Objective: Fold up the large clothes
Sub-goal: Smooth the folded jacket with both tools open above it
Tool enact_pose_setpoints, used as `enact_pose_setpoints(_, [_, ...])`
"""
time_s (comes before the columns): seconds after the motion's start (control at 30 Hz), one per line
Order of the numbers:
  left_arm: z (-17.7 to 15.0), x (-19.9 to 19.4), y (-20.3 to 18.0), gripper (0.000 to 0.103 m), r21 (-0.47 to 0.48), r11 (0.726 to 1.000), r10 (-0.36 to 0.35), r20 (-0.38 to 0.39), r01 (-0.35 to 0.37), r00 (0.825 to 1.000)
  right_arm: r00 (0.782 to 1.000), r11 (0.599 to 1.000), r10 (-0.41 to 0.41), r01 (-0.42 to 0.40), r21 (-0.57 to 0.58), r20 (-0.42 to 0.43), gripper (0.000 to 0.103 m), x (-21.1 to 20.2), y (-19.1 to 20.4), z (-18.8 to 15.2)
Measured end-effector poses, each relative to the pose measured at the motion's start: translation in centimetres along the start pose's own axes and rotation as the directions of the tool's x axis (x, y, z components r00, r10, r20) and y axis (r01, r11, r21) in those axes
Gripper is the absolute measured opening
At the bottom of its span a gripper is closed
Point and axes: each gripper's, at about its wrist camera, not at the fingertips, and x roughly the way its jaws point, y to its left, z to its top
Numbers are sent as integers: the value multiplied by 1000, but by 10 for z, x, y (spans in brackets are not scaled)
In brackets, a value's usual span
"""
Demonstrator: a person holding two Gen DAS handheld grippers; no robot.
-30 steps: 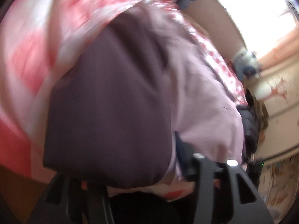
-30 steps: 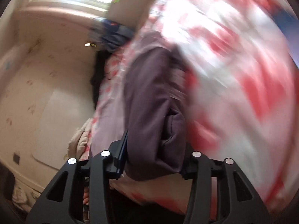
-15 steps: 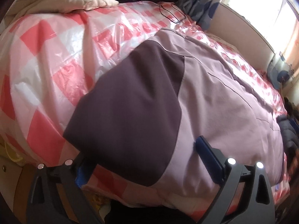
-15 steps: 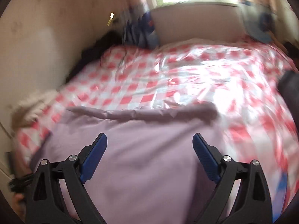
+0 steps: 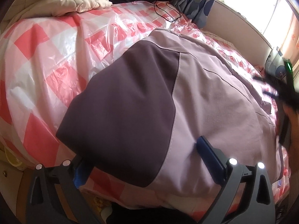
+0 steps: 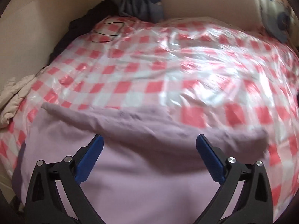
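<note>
Garment [image 5: 196, 100], a large pale-lilac piece with a dark purple panel [image 5: 123, 108], lay spread on the bed over a pink-and-white checked plastic cover [image 5: 46, 56] in the left wrist view. The left gripper [image 5: 142, 160] stood at the near edge with its jaws spread wide; the dark panel's near hem lay between the blue pads [image 5: 209, 156], and nothing was clamped. A beige quilt [image 5: 61, 1] sat at the far left, a black cable [image 5: 166, 11] lay far on the cover, and a patterned curtain [image 5: 198, 3] hung at the far right.

In the right wrist view, the garment [image 6: 149, 177] covered the near part of the checked cover [image 6: 186, 65]. The right gripper [image 6: 149, 145] hovered over the lilac cloth, jaws wide apart and holding nothing. The cable [image 6: 106, 31] lay far left.
</note>
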Motion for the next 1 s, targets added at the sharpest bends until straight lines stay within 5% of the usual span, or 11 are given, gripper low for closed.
enact_pose_setpoints(0.07, [1,1,0,96,0,1000,0,0,0,1000,1000,1000,-2,1,-27,-28,96,24,17,11])
enact_pose_setpoints(0.17, [3,0,-3,96,5,1000,-10,15,10,1000,983,998,-52,45,-49,-177,97,100,31,7])
enact_pose_setpoints(0.3, [2,2,-11,96,50,999,10,5,-10,1000,980,997,-57,47,-55,-189,97,103,32,6])
enact_pose_setpoints(0.37, [3,5,-8,96,35,999,0,-14,0,1000,981,999,-22,16,-29,-192,97,86,29,8])
enact_pose_setpoints(0.5, [3,5,-5,96,25,1000,-10,-11,10,1000,997,997,51,-54,-62,-53,97,-3,31,-12])
enact_pose_setpoints(0.6, [3,6,-5,96,19,1000,-10,-15,10,1000,999,998,20,-17,-55,43,97,-53,20,-48])
enact_pose_setpoints(0.63, [3,7,-5,96,15,1000,-12,-20,12,1000,999,999,-5,7,-47,38,97,-55,14,-65])
enact_pose_setpoints(0.7, [4,10,-3,97,9,999,-31,-34,31,999,988,993,-48,32,-111,-145,97,-20,8,-101])
enact_pose_setpoints(0.87, [2,7,20,97,-63,990,-128,-73,123,989,997,997,74,-74,9,13,97,-85,-5,-108])
enact_pose_setpoints(0.97, [-8,-39,36,97,-65,994,-82,83,88,993,993,1000,16,-19,23,118,97,-134,-22,-128])
enact_pose_setpoints(1.0, [-12,-63,40,97,-68,995,-61,179,74,982,992,999,-32,27,38,121,97,-142,-32,-139])
